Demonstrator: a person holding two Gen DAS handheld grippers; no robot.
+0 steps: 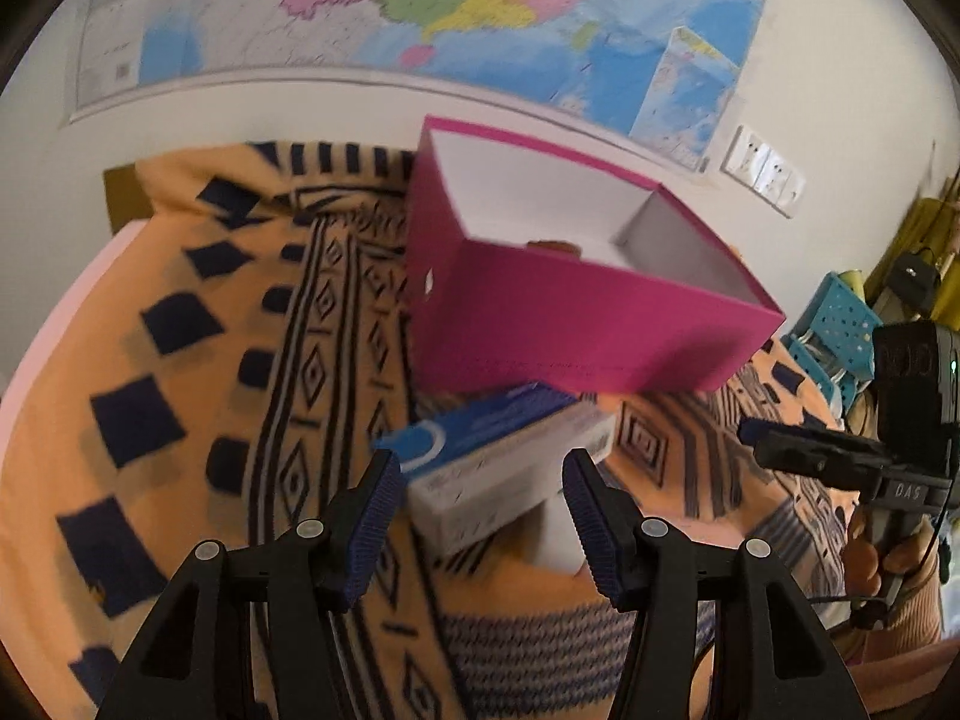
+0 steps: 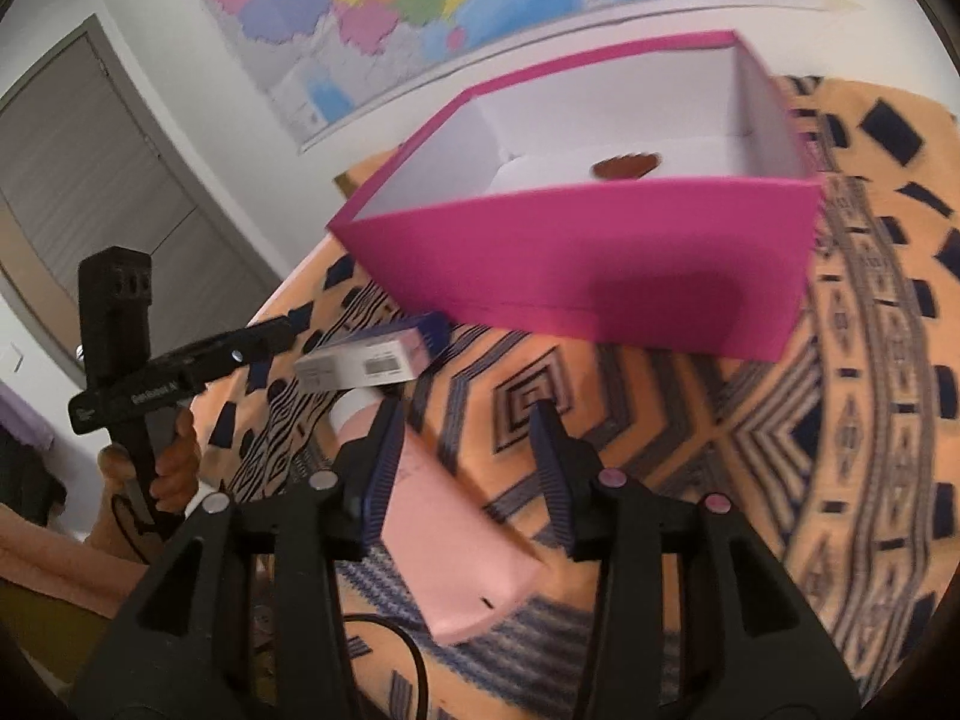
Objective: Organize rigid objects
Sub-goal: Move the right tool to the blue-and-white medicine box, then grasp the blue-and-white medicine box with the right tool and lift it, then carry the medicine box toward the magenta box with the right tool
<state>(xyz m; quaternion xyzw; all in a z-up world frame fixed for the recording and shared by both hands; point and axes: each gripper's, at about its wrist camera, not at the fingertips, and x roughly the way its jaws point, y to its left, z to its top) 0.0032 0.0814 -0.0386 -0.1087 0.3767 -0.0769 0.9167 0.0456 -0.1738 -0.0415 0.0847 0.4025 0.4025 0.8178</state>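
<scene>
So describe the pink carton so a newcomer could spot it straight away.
Find the big open magenta cardboard box on the orange patterned cloth. Nearer than it lie two cartons; the long pale pink carton is plain, while the white and blue carton beside it is printed.

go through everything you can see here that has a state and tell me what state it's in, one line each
Open-topped magenta cardboard box: lidless, upright on the cloth, a brown item inside.
Blue and white carton: lying flat before the box, not gripped.
Pink tube with white cap: lying on the cloth, cap on.
Left gripper: open, carton ahead of its pads.
Right gripper: open, tube below, not pinched.
Orange patterned cloth: spread over the surface.
</scene>
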